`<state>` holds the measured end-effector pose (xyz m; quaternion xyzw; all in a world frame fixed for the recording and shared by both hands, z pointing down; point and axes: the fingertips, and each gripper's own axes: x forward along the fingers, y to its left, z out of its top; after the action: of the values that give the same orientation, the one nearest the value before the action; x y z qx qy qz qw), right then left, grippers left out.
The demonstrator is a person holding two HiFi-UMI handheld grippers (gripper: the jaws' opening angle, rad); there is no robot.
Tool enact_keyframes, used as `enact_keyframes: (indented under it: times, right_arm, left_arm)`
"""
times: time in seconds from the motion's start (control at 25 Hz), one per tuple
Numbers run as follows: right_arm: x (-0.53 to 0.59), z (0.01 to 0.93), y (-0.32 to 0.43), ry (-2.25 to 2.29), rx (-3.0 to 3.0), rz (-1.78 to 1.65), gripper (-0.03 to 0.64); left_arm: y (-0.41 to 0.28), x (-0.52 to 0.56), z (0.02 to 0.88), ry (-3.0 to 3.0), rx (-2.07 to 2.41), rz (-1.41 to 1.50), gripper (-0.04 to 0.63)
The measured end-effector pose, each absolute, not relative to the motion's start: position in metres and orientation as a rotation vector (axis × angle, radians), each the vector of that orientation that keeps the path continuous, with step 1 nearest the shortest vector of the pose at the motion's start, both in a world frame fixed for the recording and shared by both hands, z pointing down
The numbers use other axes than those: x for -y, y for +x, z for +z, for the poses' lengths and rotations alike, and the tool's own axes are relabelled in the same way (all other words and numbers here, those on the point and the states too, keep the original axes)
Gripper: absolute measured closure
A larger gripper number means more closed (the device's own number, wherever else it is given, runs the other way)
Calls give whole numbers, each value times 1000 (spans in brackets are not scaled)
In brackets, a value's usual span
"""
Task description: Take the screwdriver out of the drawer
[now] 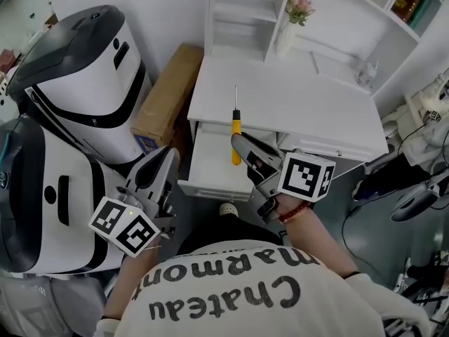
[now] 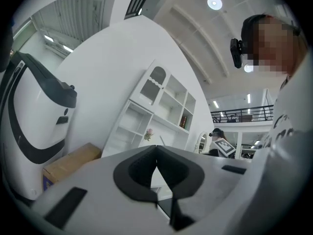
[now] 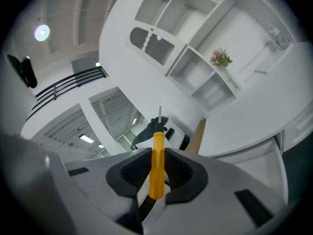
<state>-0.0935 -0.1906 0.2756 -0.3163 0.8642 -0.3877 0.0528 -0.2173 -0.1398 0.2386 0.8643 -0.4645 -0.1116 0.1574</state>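
At the left I see two big white and black machines (image 1: 91, 83), and to their right the white desk (image 1: 302, 97), with a brown cardboard box (image 1: 168, 93) leaning between the machines and the desk. The drawer (image 1: 210, 160) at the left front of the desk is pulled out toward me. My right gripper (image 1: 238, 142) is over this open drawer and is clamped on the yellow handle of the screwdriver (image 3: 157, 165). The handle stands across the two pads and the thin metal shaft sticks out beyond them. In the head view the long axis of the screwdriver (image 1: 236, 135) runs from near to far, with the tip pointing to the far side, over the desk top. So I judge it is lifted free of the drawer, and the bare desk top lies just beyond the tip if I want to put it down. My left gripper (image 1: 165, 156) is nearer to me, left of the drawer, with its jaws together and nothing between them.
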Motion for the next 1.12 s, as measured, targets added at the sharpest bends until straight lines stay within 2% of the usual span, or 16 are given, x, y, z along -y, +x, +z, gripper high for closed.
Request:
enact_keyframes:
  times: [0.44,1.12]
  right_arm:
    - [186,229,-45,-1104,-2689,-842,525]
    - [195,258,19,-1126,-2804,-863,525]
  left_arm:
    - [-170,152,227,2527,1307,-312,572]
    - [-130,152,258,2368,1400,-311,572]
